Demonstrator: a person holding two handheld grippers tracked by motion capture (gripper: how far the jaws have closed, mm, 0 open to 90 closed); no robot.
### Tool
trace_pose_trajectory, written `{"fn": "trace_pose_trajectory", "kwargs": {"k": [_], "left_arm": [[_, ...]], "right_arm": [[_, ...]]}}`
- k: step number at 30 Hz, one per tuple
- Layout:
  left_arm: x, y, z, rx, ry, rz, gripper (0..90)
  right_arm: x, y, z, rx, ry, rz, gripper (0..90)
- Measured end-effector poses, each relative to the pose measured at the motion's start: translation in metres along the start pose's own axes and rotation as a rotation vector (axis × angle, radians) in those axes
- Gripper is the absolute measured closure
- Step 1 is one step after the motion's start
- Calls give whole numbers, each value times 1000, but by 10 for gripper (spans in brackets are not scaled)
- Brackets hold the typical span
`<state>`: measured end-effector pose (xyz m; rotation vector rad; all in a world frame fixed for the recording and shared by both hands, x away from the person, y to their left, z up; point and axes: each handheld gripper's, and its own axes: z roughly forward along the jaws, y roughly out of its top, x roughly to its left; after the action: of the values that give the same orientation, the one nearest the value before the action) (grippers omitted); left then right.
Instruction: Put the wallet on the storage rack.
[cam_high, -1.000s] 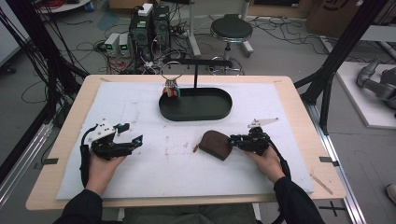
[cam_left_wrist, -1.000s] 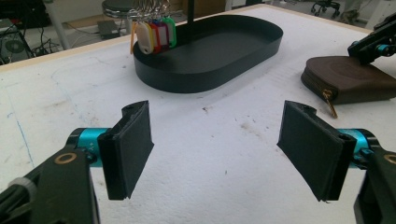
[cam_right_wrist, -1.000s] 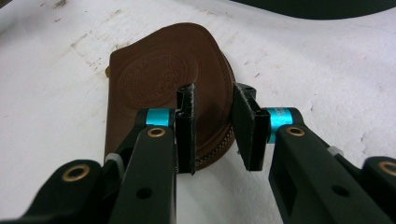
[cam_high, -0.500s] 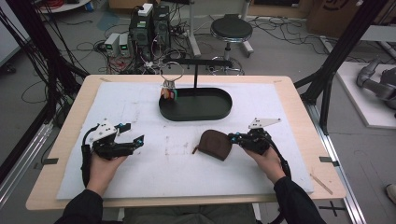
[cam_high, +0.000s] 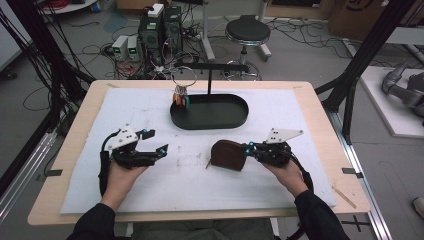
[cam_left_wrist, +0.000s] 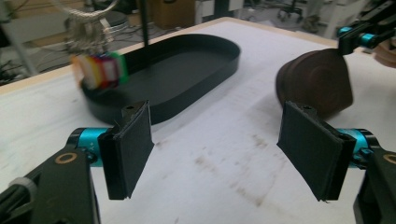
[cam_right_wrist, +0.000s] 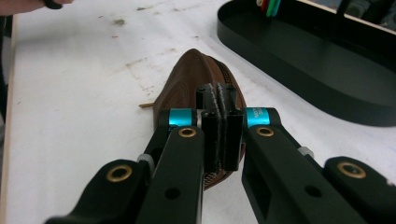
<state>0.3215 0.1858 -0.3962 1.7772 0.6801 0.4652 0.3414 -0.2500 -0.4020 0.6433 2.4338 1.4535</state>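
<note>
Right gripper (cam_high: 248, 148) sits with its jaws pressed together on the edge of a brown zipped pouch (cam_high: 228, 154); in the right gripper view (cam_right_wrist: 219, 122) the two pads meet with almost no gap between them, clamped on the pouch's (cam_right_wrist: 196, 84) near rim by the zip. The pouch lies on the white mat (cam_high: 300, 115), in front of the black oval tray (cam_high: 209, 122) and a little to the right of the table's middle. A thin tan pull tab (cam_high: 207, 164) sticks out from its left end onto the mat.

The left gripper (cam_high: 154, 142) is held over the left part of the mat, well apart from the pouch, with its jaws spread wide and nothing between them. In the left gripper view (cam_left_wrist: 219, 154) only the stained mat shows between its two pads, with the pouch (cam_left_wrist: 315, 86) farther off at the right and the tray (cam_left_wrist: 187, 74) ahead.

A thin black post (cam_high: 209, 80) rises from the tray and carries a crossbar. From the bar's left end hangs a wire ring (cam_high: 183, 76) with a bunch of small coloured tags (cam_high: 181, 98), which dangle just over the tray's left rim. The tags (cam_left_wrist: 99, 69) look blurred in the left gripper view.

The mat covers most of a light wooden table (cam_high: 320, 107). Each gripper is held by a hand in a dark sleeve.
</note>
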Motion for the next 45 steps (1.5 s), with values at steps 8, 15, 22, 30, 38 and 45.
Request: {"fn": "trace_pose_trajectory", "kwargs": {"k": [8,15,22,30,38,45], "left_arm": [[-14,14,37,26,-142,12,257],[-20,19,69,54,-208,-2,317],[-23,23,95,79,-293,-22,322],[-18,20,121,93,-382,-64,316],[-24,12,138,126,-425,-8,320],[-28,7,146,136,-479,34,435]], "right_arm": [[3,1,-1,-1,14,-14,900],[4,0,-3,-6,43,-28,900],[5,0,-4,-2,64,-49,900],[6,-1,-5,7,82,-65,900],[5,-2,-5,9,93,-62,899],[5,-2,-5,10,100,-70,895]]}}
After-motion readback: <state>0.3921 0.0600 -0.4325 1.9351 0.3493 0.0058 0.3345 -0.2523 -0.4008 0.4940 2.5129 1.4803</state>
